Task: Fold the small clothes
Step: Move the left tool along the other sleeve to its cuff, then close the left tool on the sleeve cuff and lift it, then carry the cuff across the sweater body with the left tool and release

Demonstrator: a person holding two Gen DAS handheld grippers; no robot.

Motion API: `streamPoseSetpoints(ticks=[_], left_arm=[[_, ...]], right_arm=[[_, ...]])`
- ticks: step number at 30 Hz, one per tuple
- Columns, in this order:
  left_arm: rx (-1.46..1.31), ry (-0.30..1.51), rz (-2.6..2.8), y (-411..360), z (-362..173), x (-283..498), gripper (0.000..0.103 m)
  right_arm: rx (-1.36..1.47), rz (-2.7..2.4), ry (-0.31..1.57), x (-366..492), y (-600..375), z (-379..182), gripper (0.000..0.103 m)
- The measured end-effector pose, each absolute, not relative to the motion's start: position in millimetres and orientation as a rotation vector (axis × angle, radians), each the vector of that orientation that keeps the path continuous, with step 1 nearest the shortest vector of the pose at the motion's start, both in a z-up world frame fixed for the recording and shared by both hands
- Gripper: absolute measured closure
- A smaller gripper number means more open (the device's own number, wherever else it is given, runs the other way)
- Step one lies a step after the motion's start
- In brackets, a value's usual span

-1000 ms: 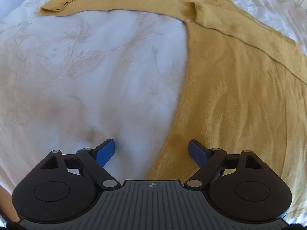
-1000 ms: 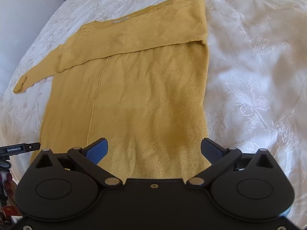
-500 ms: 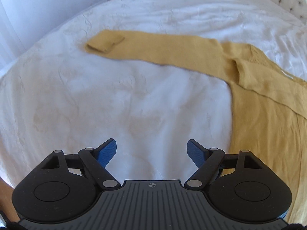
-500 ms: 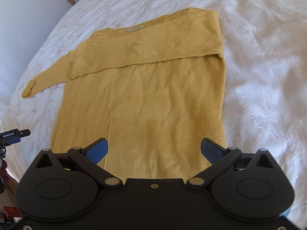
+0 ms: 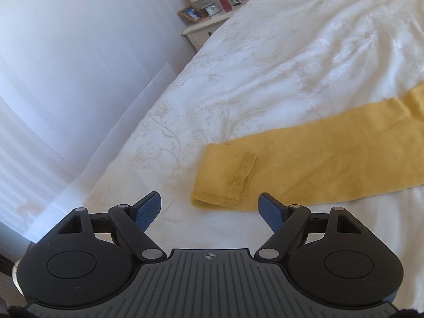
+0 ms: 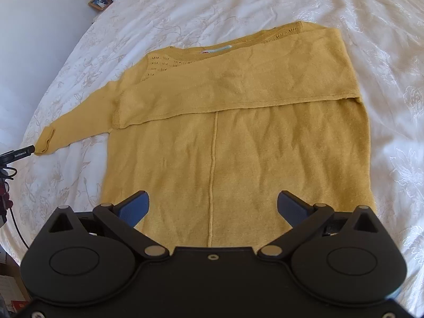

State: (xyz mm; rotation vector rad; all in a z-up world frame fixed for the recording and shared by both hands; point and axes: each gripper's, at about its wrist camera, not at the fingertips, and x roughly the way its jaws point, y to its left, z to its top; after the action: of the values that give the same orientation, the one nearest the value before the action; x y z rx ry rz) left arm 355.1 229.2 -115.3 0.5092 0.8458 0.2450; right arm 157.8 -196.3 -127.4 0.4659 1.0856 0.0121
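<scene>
A mustard-yellow knit sweater (image 6: 238, 137) lies flat on the white bedspread (image 6: 371, 26). One sleeve is folded across its chest; the other sleeve (image 5: 331, 159) stretches out to the side. That sleeve's turned-back cuff (image 5: 225, 177) lies just ahead of my left gripper (image 5: 210, 208), which is open and holds nothing. In the right wrist view the same cuff (image 6: 46, 143) shows at far left, with part of the left gripper beside it. My right gripper (image 6: 213, 205) hovers open over the sweater's lower body, near the centre seam.
A white wall (image 5: 66, 66) runs along the bed's left edge. A nightstand (image 5: 204, 30) at the bed's head carries a lamp, a picture frame, a clock and a red bottle. Cables and clutter (image 6: 5, 185) sit off the bed's near left corner.
The left gripper has swung left from the sweater's side to the outstretched sleeve's cuff, which now lies close in front. The right gripper has shifted left over the sweater's middle. Both stay open.
</scene>
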Motion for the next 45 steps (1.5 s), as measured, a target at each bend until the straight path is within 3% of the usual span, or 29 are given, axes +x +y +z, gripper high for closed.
streamPoseSetpoints(ticks=[9,22,24,30,40,45], left_arm=[[0.630,0.885,0.177,259.8,-155.5,359.2,0.026],[0.496,0.835,0.144,286.8,-145.1,398.4,0.026],[0.487,0.837,0.118,286.2,-146.3,401.2,0.033],[0.379,0.844,-0.026,285.4,-144.1,404.5,0.092],[-0.141,0.830,-0.032,296.2,-95.4,404.0,0.096],[-0.192,0.770,-0.097,263.9,-58.6,396.2,0.096]], right_arm=[[0.483,-0.005,1.112,183.9,-163.9,-126.1,0.000],[0.450,0.014,1.162,209.7,-136.1,-127.3,0.000],[0.455,0.014,1.168,211.5,-134.7,-128.4,0.000],[0.453,0.016,1.185,214.5,-132.6,-130.6,0.000],[0.471,0.041,1.178,207.3,-139.9,-132.5,0.000],[0.505,0.062,1.157,195.7,-152.0,-133.5,0.000]])
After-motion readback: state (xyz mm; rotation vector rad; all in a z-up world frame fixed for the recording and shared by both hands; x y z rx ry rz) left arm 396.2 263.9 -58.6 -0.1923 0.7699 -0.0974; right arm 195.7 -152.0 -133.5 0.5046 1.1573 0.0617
